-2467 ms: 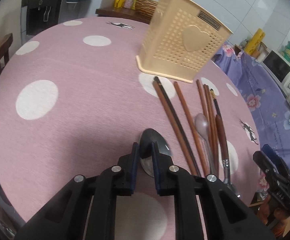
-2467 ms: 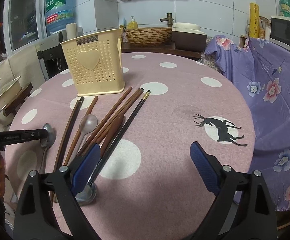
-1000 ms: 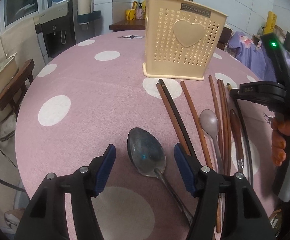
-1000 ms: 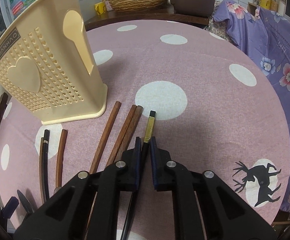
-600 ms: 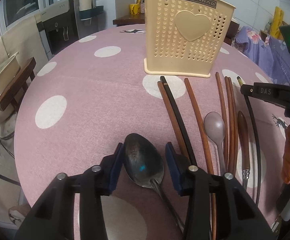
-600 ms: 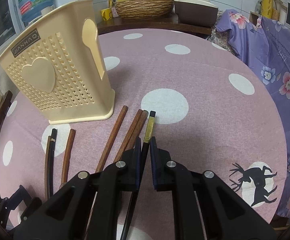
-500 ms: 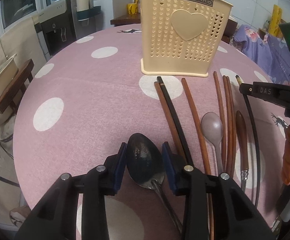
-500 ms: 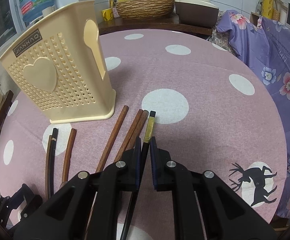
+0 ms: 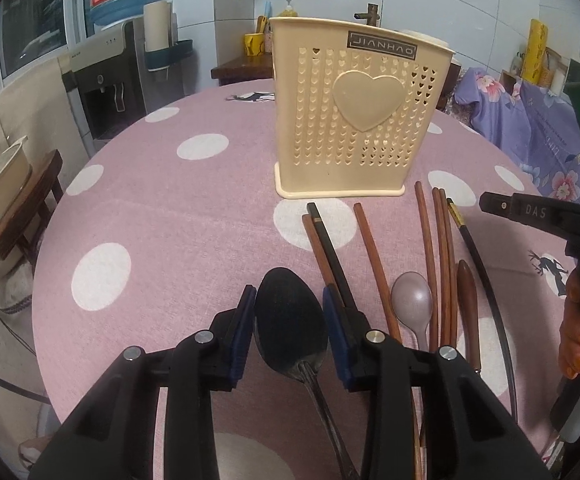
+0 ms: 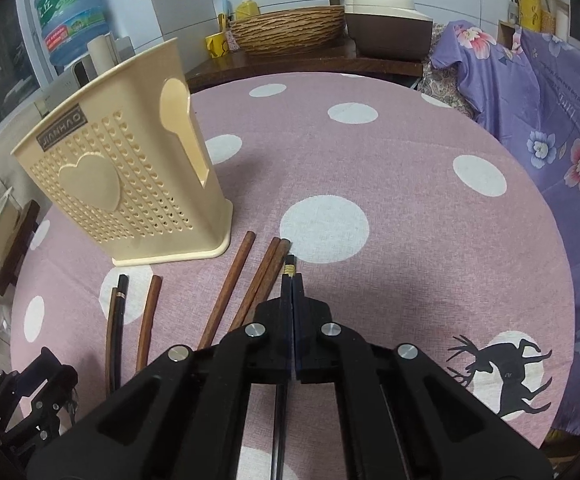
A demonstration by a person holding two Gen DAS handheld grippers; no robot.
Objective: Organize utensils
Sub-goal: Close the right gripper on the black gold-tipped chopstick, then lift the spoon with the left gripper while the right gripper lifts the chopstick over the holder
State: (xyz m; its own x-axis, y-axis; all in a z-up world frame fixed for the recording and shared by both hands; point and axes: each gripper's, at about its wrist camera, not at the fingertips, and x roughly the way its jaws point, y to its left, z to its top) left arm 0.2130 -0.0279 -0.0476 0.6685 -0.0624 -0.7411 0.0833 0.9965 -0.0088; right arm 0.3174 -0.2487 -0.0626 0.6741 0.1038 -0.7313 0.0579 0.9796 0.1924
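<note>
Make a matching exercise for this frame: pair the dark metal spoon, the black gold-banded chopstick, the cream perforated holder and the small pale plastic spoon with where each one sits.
Things:
1. dark metal spoon
2. black gold-banded chopstick
3. cream perforated holder
4. small pale plastic spoon

Places:
A. standing upright on the pink polka-dot tablecloth
B. clamped in the right gripper
C. lying among the brown wooden chopsticks
D. between the open fingers of the left gripper

Pairs: 1-D, 2-B, 3-A, 4-C

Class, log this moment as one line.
left tool: closing around metal spoon | right tool: shut on black chopstick | holder: upright
</note>
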